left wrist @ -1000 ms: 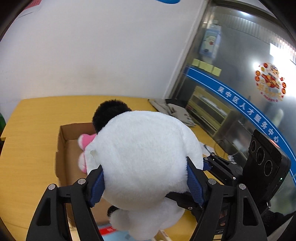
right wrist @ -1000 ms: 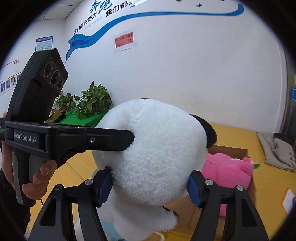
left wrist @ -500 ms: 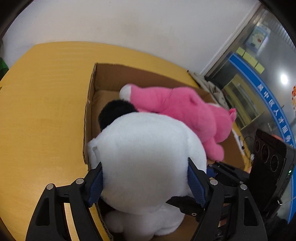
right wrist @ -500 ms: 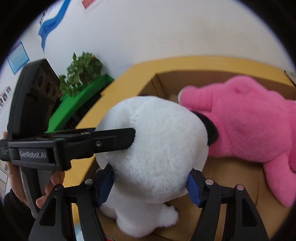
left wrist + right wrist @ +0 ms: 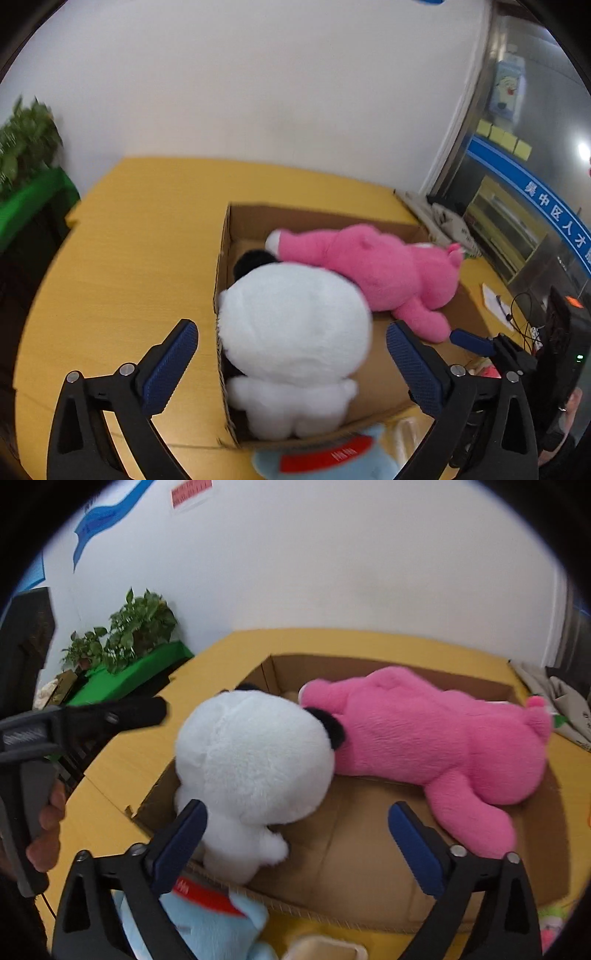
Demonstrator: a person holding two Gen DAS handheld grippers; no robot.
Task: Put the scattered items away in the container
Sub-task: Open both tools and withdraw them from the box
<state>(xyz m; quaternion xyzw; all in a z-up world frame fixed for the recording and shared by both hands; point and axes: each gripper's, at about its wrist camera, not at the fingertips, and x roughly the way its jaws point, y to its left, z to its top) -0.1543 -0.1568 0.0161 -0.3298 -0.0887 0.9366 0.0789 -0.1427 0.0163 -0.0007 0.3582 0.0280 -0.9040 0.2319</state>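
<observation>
Release step: panda dropped into box.
Left gripper and right gripper jaws opening, pads clear, holding nothing; panda inside box beside pink toy. Next: grab blue toy just outside box.

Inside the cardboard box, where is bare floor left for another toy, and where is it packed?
Bare floor of the cardboard box shows at the near side, bordered by the white panda plush, the pink plush and the near wall. The far side is crowded: the pink plush lies along it, and the panda fills the near-left corner. The yellow table left of the box is bare.
</observation>
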